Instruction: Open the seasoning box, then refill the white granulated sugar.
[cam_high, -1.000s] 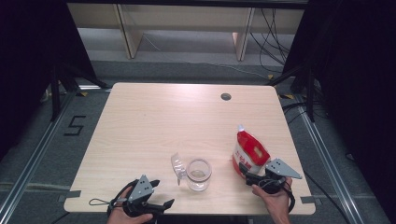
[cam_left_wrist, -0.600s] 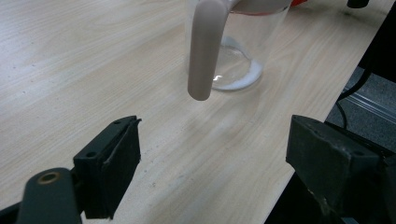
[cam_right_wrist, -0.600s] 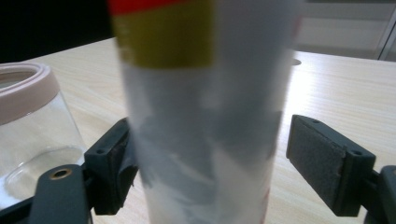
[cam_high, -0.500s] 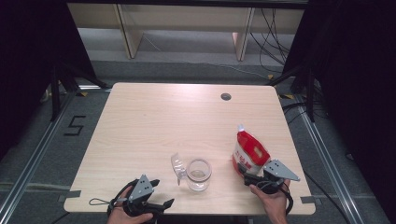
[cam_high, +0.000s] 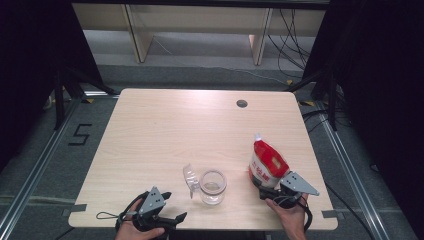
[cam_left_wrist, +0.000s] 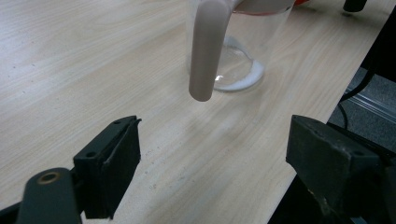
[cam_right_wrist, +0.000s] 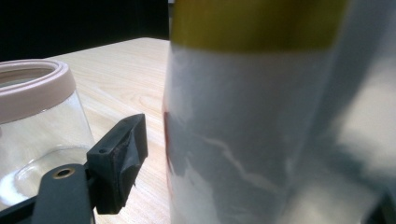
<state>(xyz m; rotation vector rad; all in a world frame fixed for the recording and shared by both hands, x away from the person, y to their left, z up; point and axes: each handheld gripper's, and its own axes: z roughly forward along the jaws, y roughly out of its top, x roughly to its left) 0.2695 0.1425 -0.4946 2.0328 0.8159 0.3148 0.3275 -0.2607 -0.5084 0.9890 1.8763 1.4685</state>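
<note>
A clear glass jar (cam_high: 212, 186) stands near the table's front edge, its pinkish hinged lid (cam_high: 189, 178) flipped open to the left. To its right a red and white bag (cam_high: 267, 164) stands upright. My right gripper (cam_high: 267, 191) is at the bag's base. In the right gripper view the bag (cam_right_wrist: 261, 121) sits between the jaws, with a thin gap at the left fingertip (cam_right_wrist: 122, 158), so my right gripper (cam_right_wrist: 261, 177) is open. My left gripper (cam_high: 172, 206) is at the front edge, open and holding nothing. In the left gripper view it (cam_left_wrist: 215, 154) points at the jar (cam_left_wrist: 238, 51) and its lid (cam_left_wrist: 205, 51).
The light wooden table (cam_high: 165, 135) has a round cable hole (cam_high: 242, 103) at the back right. Its front edge (cam_left_wrist: 299, 140) runs close under my left gripper. Shelving (cam_high: 200, 35) and cables lie on the floor beyond the table.
</note>
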